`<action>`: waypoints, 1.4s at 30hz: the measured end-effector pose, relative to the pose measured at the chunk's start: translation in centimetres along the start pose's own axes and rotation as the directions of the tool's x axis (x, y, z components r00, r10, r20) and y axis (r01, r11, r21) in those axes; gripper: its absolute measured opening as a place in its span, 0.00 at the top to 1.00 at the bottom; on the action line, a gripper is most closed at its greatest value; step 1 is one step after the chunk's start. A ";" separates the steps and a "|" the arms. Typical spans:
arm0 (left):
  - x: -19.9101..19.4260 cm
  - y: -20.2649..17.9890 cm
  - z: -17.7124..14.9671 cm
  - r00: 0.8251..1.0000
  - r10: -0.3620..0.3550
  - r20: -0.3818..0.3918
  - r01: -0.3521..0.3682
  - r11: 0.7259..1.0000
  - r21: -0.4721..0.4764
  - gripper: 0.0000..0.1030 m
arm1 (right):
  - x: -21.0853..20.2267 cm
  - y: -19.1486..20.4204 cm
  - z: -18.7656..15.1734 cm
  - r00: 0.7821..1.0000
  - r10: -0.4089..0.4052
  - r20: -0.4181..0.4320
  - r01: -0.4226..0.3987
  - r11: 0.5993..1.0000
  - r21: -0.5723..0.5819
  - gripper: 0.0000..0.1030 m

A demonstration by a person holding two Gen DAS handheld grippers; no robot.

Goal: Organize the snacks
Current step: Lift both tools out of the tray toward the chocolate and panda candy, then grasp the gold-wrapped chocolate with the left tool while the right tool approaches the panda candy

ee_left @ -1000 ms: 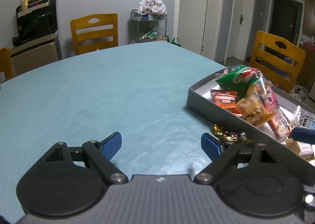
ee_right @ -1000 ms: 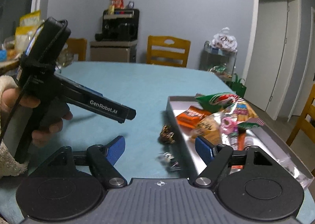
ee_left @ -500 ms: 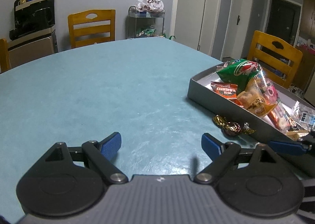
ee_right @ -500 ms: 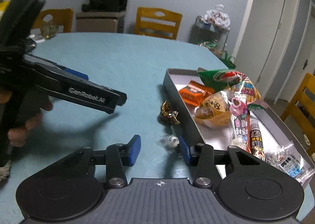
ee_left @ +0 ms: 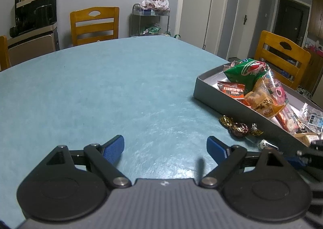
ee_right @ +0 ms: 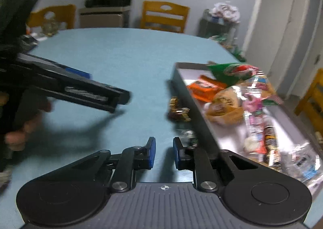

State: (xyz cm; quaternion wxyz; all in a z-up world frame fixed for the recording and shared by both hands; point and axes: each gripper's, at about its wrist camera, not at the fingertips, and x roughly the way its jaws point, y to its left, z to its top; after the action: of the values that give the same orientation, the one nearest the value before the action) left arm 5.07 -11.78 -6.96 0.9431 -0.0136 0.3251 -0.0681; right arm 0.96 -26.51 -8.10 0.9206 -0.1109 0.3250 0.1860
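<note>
Since half a second back the right gripper [ee_right: 163,153] has narrowed its blue pads to a slim gap and dropped lower over the table [ee_left: 101,92], nothing between them; it is nearly clenched but not grasping anything. Its view is smeared with motion. The left gripper [ee_left: 164,148] hangs with its jaws spread wide over bare tabletop, released, gripping nothing.

Along the right edge of the table sits the grey tray [ee_left: 210,91], its long wall facing the middle of the surface. Inside it, at the far end, lies the green bag [ee_left: 246,72], with the orange packet [ee_left: 232,91] just in front of it and the yellow biscuit bag [ee_left: 260,103] leaning beside that. A pink-printed stick pack [ee_right: 255,116] runs lengthwise down the tray, and clear-wrapped pieces [ee_left: 314,118] fill the near end.

Outside the tray, on the table and right against its long wall, lies the gold-and-brown wrapped chocolate [ee_left: 238,128]. Just nearer the grippers, also beside the wall, is a small clear-wrapped candy [ee_left: 264,144]. From the right wrist view that candy [ee_right: 188,135] sits just ahead of the right-hand pad, slightly to its right, not between the pads.

The left gripper shows in the right wrist view [ee_right: 113,99] held above the table's left side, well apart from the tray. Wooden chairs [ee_left: 94,24] stand past the far edge.
</note>
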 end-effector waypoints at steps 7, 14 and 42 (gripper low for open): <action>0.1 0.0 -0.1 1.000 0.000 -0.003 0.000 1.000 0.000 0.13 | -1.1 0.2 0.3 0.995 -0.080 0.063 0.081 0.996 -0.025 0.79; 0.1 0.0 -0.1 1.000 -0.002 -0.004 0.002 1.000 -0.002 0.13 | 0.0 0.2 0.7 0.987 -0.156 0.038 0.157 0.987 -0.017 0.79; 1.5 -7.0 0.9 0.985 -0.170 -0.024 0.172 0.965 0.198 0.14 | -1.8 -3.5 -2.0 1.000 -0.009 0.025 0.007 0.998 0.070 0.80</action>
State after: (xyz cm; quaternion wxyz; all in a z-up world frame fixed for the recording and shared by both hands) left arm 5.97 -18.91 -6.63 0.9293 0.0531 0.3174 -0.1813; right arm 0.00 -30.80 -8.20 0.9287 -0.0775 0.3192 0.1723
